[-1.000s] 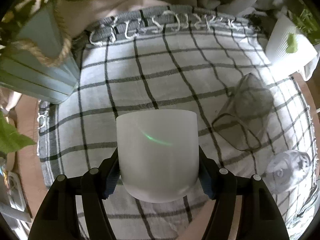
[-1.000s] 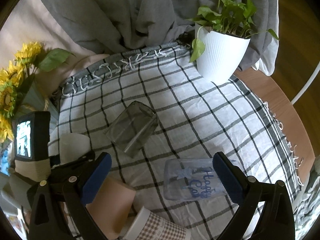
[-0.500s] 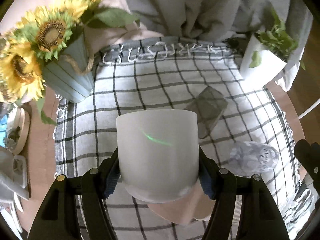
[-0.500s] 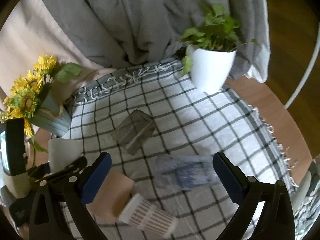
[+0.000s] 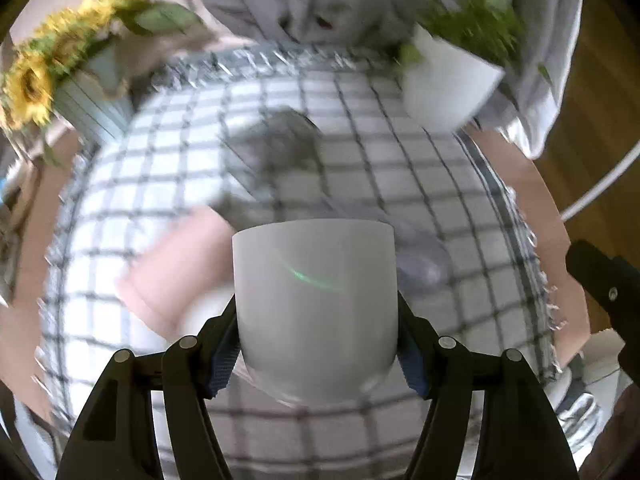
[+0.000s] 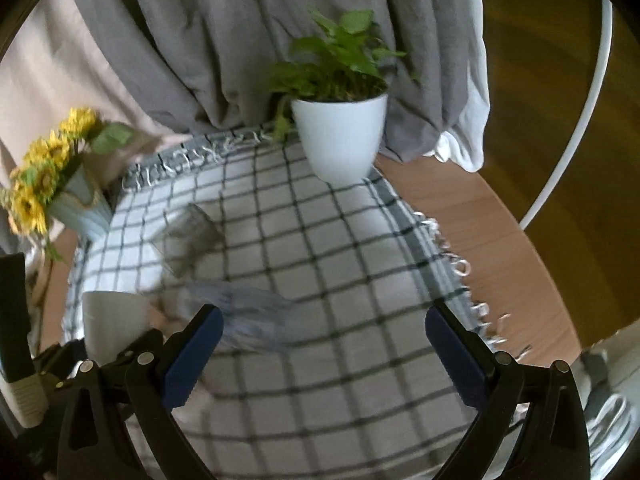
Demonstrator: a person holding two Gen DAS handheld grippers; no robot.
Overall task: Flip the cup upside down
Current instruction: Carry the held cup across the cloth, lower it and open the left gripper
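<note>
My left gripper [image 5: 316,354] is shut on a white cup [image 5: 316,304], its two pads pressed on the cup's sides, held above the checked cloth [image 5: 400,184]. The cup's rounded bottom points toward the camera and its wider rim away. The same cup shows at the left of the right wrist view [image 6: 114,320], with the left gripper under it. My right gripper [image 6: 324,348] is open and empty, above the cloth [image 6: 340,264].
A grey glass lies on its side on the cloth [image 5: 288,140] [image 6: 188,236]. A clear printed cup lies on its side [image 6: 248,316] [image 5: 420,256]. A pink cup [image 5: 180,264] lies at the left. A white plant pot [image 6: 340,136] and a sunflower vase [image 6: 76,204] stand at the back.
Both grippers have risen and pulled back from the table, so more of the cloth and the plants shows. The white cup stays in the left gripper. The view is blurred by motion.
</note>
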